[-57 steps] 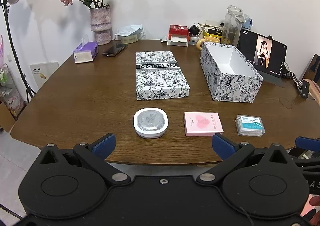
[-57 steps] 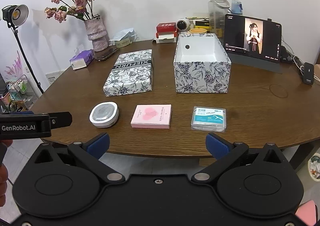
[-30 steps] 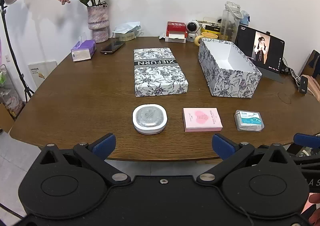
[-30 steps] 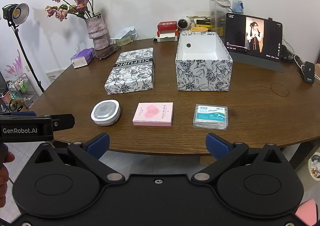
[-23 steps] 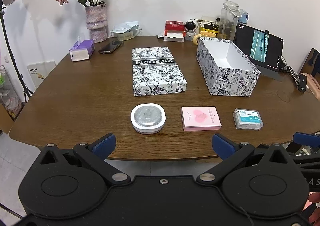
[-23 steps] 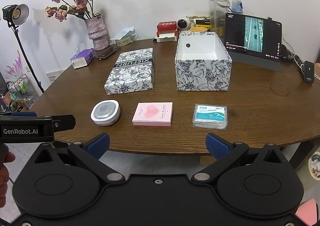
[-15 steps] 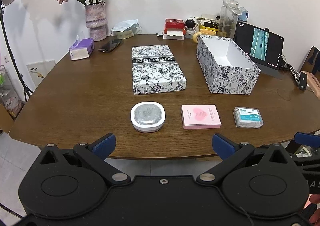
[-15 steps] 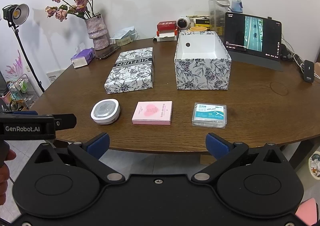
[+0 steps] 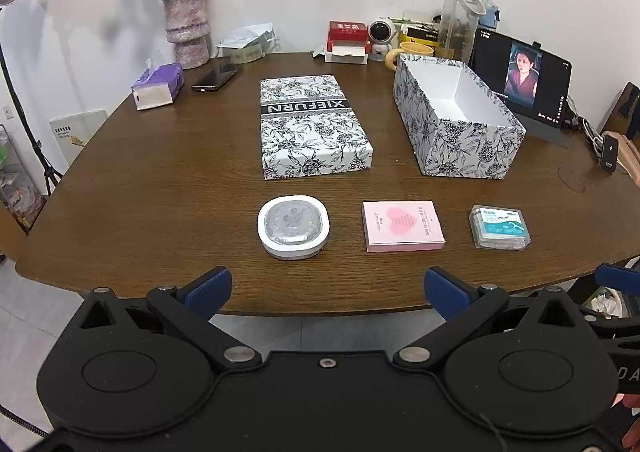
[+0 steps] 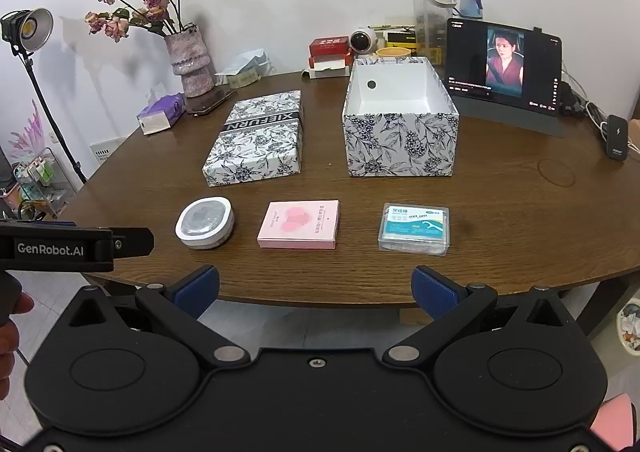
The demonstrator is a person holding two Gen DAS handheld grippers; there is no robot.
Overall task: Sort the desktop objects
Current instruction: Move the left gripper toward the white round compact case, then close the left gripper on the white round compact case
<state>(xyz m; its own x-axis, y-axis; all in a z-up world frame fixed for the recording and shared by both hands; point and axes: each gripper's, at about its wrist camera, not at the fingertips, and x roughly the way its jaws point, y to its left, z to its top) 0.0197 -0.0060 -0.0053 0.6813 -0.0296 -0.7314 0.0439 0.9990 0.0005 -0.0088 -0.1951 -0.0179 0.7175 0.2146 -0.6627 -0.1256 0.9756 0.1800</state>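
Right wrist view alone shows hole in open flowery box (image 10: 401, 139) back wall. Round white case (image 9: 293, 227), pink card box (image 9: 402, 226), floss pack (image 9: 499, 227) in row on worktop (image 9: 160, 191). Both grippers' fingers (image 9: 208, 292) (image 10: 434, 289) spread wide, empty.

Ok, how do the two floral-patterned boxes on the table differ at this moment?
The right floral box is open at the top, showing an empty white inside; the left floral box shows a closed patterned top. The right one stands taller, the left lies low and flat. Only the left one carries a black band reading XIEFURN. Both share the same black-and-white flower print and rest on the table, apart from each other.
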